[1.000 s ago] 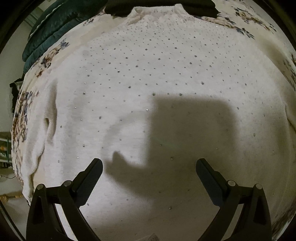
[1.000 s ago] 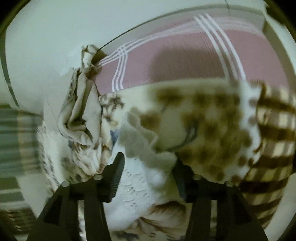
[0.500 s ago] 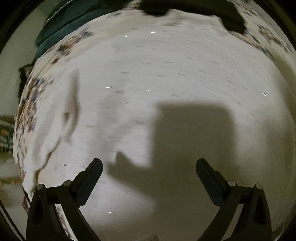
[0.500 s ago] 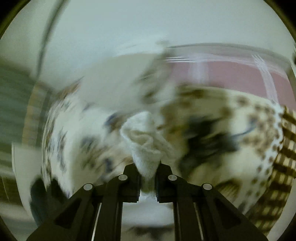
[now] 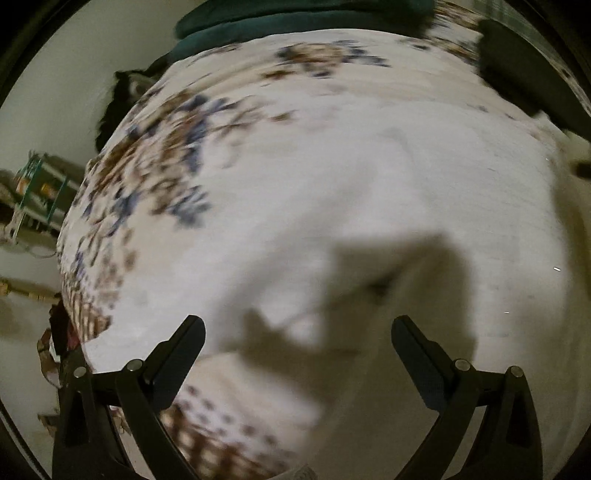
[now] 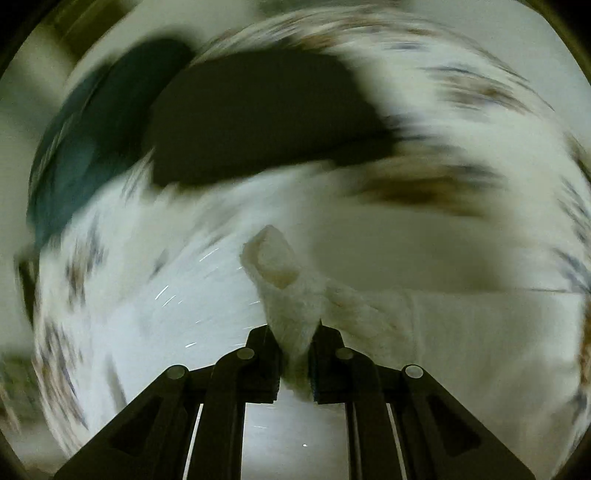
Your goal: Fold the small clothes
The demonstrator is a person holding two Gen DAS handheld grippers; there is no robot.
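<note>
My left gripper hangs with its jaws wide apart above the sweater, which lies on the bedspread. The bedspread extends to the left of and behind the sweater. A cushion lies at the far edge. My right gripper clamps a sweater fold between its fingers; a dark garment lies beyond the fold.

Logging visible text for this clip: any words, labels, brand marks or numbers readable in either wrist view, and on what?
None readable. The white garment, the floral bedsheet and the sleeve in the right gripper carry only patterns; both views are motion-blurred.
</note>
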